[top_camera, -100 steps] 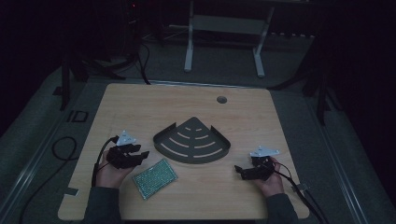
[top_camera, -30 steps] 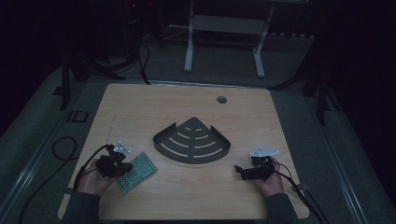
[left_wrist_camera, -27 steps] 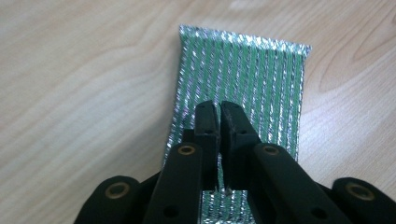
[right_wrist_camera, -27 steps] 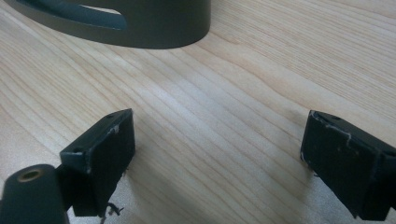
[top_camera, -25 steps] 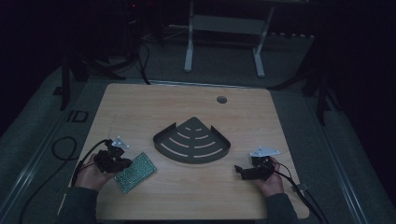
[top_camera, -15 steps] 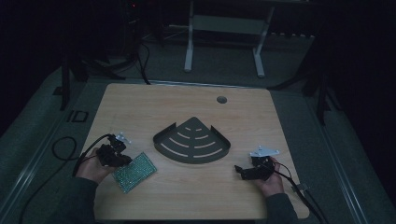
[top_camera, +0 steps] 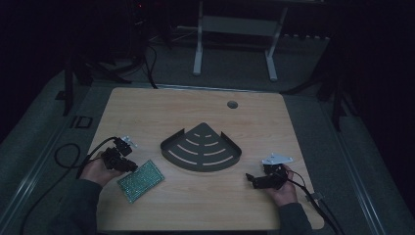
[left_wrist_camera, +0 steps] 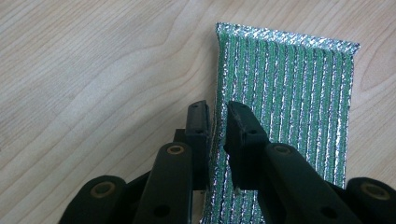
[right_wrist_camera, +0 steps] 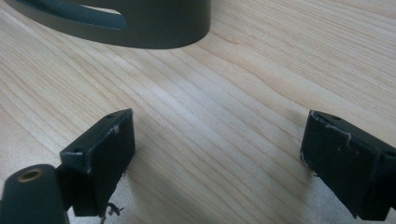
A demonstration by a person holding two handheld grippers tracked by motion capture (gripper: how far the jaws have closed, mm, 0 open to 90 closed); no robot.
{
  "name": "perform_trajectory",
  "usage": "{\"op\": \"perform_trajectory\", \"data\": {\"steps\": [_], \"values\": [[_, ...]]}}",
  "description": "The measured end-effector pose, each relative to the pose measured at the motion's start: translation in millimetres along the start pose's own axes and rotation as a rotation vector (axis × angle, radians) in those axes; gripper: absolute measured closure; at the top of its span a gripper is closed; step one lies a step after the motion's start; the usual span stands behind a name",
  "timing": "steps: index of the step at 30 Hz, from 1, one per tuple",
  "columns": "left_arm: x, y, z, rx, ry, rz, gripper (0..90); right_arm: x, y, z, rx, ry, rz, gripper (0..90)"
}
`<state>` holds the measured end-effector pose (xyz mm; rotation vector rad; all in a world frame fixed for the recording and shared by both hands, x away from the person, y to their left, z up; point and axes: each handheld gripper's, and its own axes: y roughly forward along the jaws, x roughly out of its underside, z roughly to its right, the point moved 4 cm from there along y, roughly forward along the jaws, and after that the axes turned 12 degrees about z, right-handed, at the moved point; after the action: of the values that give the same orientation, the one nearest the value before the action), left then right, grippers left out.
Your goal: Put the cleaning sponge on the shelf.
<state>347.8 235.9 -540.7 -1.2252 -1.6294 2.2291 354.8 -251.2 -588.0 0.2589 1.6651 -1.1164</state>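
Note:
A green scouring pad with silvery stripes (top_camera: pixel 141 180) lies flat on the wooden table (top_camera: pixel 147 112), front left. My left gripper (top_camera: pixel 128 165) is at the pad's left end. In the left gripper view the pad (left_wrist_camera: pixel 289 93) has its near edge in the narrow gap between the jaws of my left gripper (left_wrist_camera: pixel 217 109). Those jaws have just been opening, and the pads no longer pinch the edge. My right gripper (top_camera: pixel 252 180) rests at the front right, pointing left. Its jaws stand wide apart over bare wood (right_wrist_camera: pixel 217 140).
A dark fan-shaped slotted rack (top_camera: pixel 201 147) sits mid-table, and its curved wall (right_wrist_camera: pixel 140 23) lies just beyond the right gripper. A round cable hole (top_camera: pixel 232 104) is near the far edge. Cables trail off both front corners.
The left gripper dragged the pad leftward from its earlier spot, then shifted slightly back and left while the pad stayed put. The right gripper has not moved.

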Motion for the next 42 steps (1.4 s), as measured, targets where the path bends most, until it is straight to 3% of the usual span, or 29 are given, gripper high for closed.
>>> {"op": "perform_trajectory", "data": {"steps": [16, 28, 29, 35, 36, 42], "values": [[1.1, 8.7, -3.6, 0.012, -0.018, -0.077, 74.5, 0.0, 0.0, 0.0, 0.000, 0.000, 0.000, 9.7], [-1.3, 14.1, -7.7, 0.048, -0.069, -0.146, 67.2, 0.0, 0.0, 0.0, 0.000, 0.000, 0.000, 9.7], [-1.4, 15.4, -10.5, 0.070, -0.094, -0.154, 67.2, 0.0, 0.0, 0.0, 0.000, 0.000, 0.000, 9.7], [-1.1, 16.9, -10.3, 0.144, -0.120, -0.153, 79.3, 0.0, 0.0, 0.0, 0.000, 0.000, 0.000, 9.7], [-1.2, 16.8, -9.4, 0.141, -0.119, -0.155, 84.0, 0.0, 0.0, 0.0, 0.000, 0.000, 0.000, 9.7], [-3.1, 15.8, -8.1, 0.135, -0.108, -0.165, 89.7, 0.0, 0.0, 0.0, 0.000, 0.000, 0.000, 9.6]]}}
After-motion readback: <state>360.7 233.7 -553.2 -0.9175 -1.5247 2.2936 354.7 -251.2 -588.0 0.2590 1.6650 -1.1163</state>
